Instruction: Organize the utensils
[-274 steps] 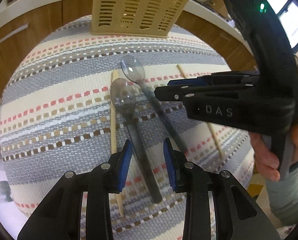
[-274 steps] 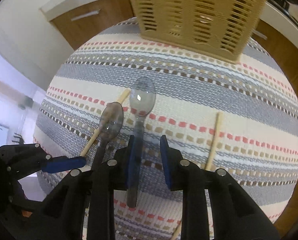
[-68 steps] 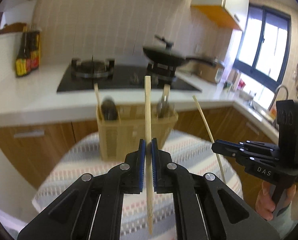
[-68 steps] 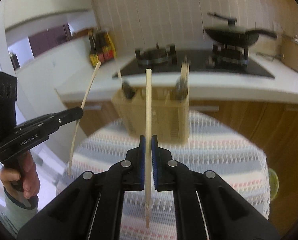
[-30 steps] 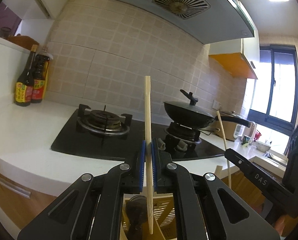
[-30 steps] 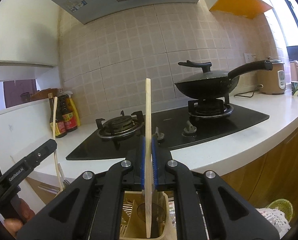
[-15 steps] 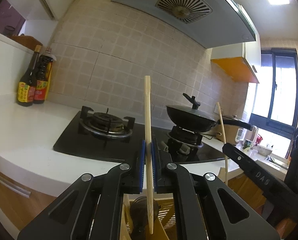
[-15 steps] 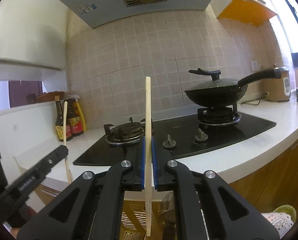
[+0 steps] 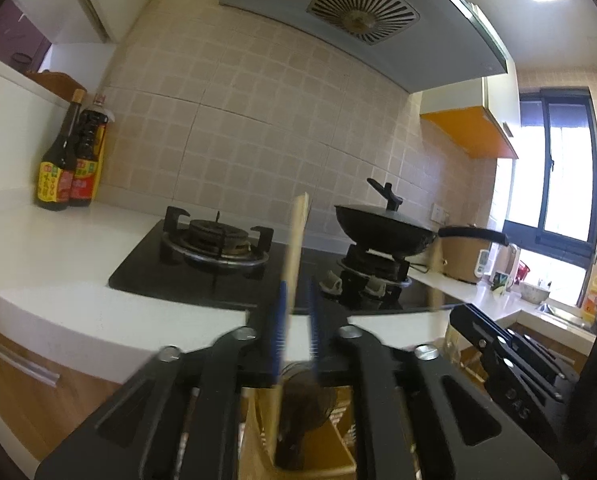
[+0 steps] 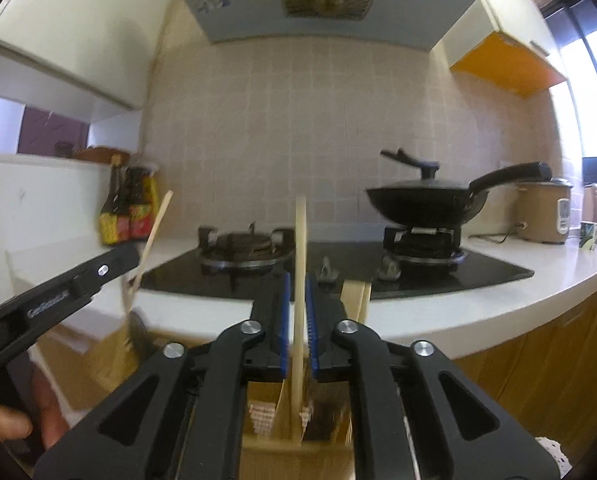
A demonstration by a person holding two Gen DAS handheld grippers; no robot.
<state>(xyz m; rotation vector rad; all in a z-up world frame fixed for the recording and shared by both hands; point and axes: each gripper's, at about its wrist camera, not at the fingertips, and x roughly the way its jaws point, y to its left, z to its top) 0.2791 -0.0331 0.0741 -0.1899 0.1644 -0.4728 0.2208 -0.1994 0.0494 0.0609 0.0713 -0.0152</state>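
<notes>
Both my tongs are over the slatted utensil basket [image 10: 266, 446]: the left gripper [image 9: 297, 344] stands narrowly parted, its chopstick [image 9: 294, 256] leaning loose on the left pad with its tip down beside a dark spoon [image 9: 304, 400], while the right gripper [image 10: 296, 328] looks barely parted around its own upright chopstick [image 10: 300, 280]. I judge this the drop-in step; next I should spread wider and lift straight up. Beyond lie a white counter [image 10: 498, 300], black hob [image 10: 438, 272], wok [image 10: 430, 200] and tiled wall.

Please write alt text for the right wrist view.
The right gripper, jaws slightly apart, has a wooden chopstick upright between them, its lower end inside a tan slotted utensil basket. Behind are a gas stove and black wok.
</notes>
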